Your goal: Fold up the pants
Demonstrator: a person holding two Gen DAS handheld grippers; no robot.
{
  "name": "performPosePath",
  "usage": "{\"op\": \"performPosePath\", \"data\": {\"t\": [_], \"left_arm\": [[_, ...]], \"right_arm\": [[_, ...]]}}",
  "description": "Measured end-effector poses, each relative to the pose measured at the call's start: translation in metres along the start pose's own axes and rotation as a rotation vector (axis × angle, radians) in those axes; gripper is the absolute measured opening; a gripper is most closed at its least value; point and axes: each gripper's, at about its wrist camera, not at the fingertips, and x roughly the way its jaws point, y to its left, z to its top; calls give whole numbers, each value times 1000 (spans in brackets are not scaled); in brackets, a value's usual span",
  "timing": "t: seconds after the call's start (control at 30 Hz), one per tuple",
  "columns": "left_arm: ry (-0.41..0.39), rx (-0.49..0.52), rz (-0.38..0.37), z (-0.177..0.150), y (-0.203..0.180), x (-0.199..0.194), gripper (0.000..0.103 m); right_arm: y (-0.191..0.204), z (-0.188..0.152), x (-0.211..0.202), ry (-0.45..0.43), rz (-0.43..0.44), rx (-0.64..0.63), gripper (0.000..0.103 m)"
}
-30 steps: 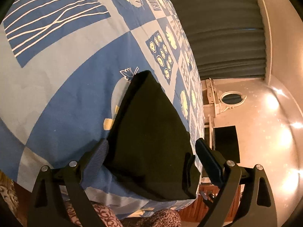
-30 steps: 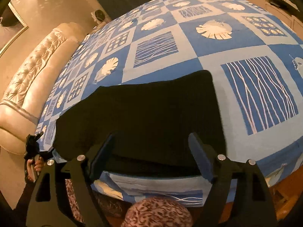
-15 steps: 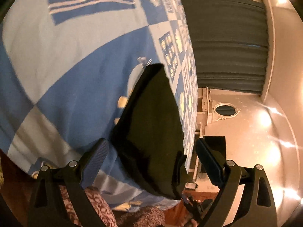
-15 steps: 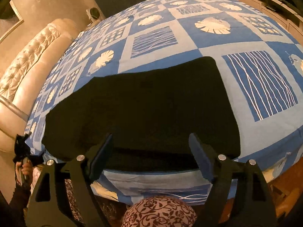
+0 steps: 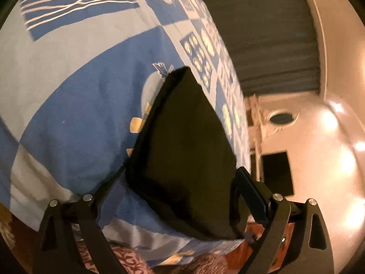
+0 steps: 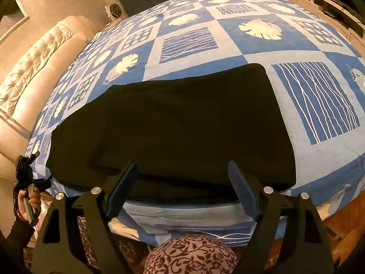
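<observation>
The black pants (image 6: 182,123) lie folded flat in a long rectangle near the front edge of a bed with a blue patterned cover (image 6: 189,43). My right gripper (image 6: 182,180) is open, its jaws wide apart just above the pants' near edge, holding nothing. In the left wrist view the pants (image 5: 184,150) show end-on as a dark wedge. My left gripper (image 5: 180,191) is open too, straddling the pants' end at the bed's edge, apart from the cloth. The left gripper and the hand holding it also show in the right wrist view (image 6: 25,178) at the far left.
A cream tufted headboard (image 6: 34,68) runs along the left of the bed. A dark curtain (image 5: 269,34) and a white dresser (image 5: 257,123) stand beyond the bed. My floral-patterned knee (image 6: 191,255) is below the bed's edge.
The left wrist view swung: the camera tilted and came back, so the pants' end sits wider between the open jaws. The right gripper moved a little closer over the pants.
</observation>
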Motion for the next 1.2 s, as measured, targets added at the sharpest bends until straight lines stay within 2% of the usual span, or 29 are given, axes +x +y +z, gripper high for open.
{"op": "performPosePath", "data": {"t": [0.03, 0.07, 0.1, 0.13, 0.23, 0.3, 0.4, 0.53, 0.77, 0.93, 1.03, 1.2], "left_arm": [[10, -13, 12, 3, -2, 0, 88], [5, -33, 26, 4, -2, -1, 76], [9, -42, 46, 4, -1, 0, 37], [38, -59, 80, 3, 5, 5, 20], [38, -109, 43, 2, 18, 5, 17], [26, -103, 35, 3, 14, 0, 15], [1, -25, 51, 2, -7, -7, 15], [-42, 45, -1, 1, -42, -17, 14], [-83, 231, -24, -18, -123, -10, 14], [-57, 439, 17, -44, -180, 9, 15], [-31, 523, 20, -58, -204, 23, 15], [27, 558, -6, -79, -226, 53, 15]], "right_arm": [[0, 0, 0, 0, -1, -3, 82], [1, 0, 0, 0, -3, -5, 82], [1, -1, 0, -1, -4, -6, 82], [1, -1, 0, -2, -7, -7, 82], [2, -1, 0, -3, -8, -9, 82], [2, 0, -1, -6, -11, -15, 82], [3, 0, -2, -7, -14, -20, 82], [3, -1, -2, -9, -20, -23, 82], [3, -1, -4, -13, -22, -15, 82], [6, -3, -2, -9, -48, -34, 82], [10, -4, -2, -8, -64, -51, 82], [10, -4, -2, -10, -77, -55, 82]]}}
